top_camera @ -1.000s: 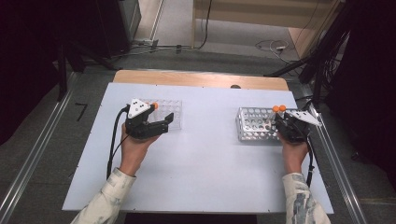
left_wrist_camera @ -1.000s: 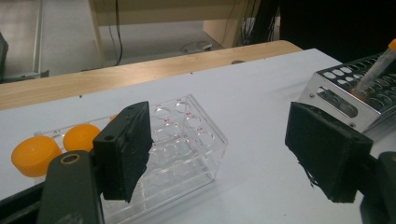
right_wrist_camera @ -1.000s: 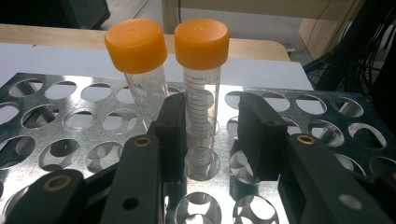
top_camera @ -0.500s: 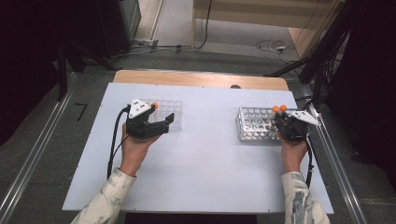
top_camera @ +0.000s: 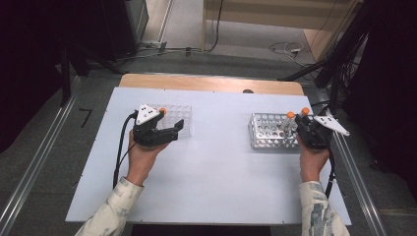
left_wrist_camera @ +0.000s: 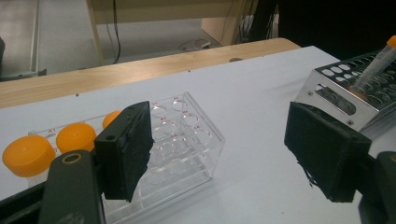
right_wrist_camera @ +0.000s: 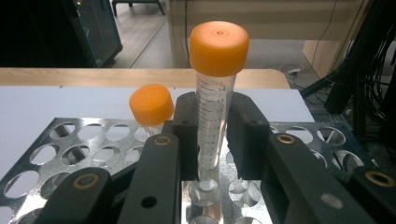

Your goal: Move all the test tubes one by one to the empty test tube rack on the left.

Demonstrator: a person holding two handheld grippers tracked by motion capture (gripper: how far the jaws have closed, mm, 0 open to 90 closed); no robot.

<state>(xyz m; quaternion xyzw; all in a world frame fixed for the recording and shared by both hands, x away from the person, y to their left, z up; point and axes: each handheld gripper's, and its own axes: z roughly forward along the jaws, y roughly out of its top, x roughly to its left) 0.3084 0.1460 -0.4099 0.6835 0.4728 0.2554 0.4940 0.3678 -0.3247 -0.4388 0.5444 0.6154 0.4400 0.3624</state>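
In the right gripper view, lowest and nearest in the frame, the right gripper [right_wrist_camera: 215, 140] has its two black jaws closed on a clear tube [right_wrist_camera: 215, 100] with an orange cap, the pads pressing its marked wall from both sides; they have just been closing onto it. The tube stands upright in a hole of the metal rack [right_wrist_camera: 70, 140], its foot in line with an opening below, and a second orange-capped tube [right_wrist_camera: 151, 106] stands in the rack just beside it, toward the left of the frame. My reading is that this is the start of a transfer: the tube is gripped but not yet lifted, and moving it across is still to do. In the high view, the right hand [top_camera: 312, 160] comes up from the lower right, holding its gripper level against the rack's right end. At centre left the left gripper [top_camera: 173, 129] rests with jaws wide apart and nothing between them, just beside the clear plastic rack [left_wrist_camera: 187, 135], which already carries some orange caps [left_wrist_camera: 74, 136] at its left. Both racks sit well apart on the white desk [top_camera: 216, 187].
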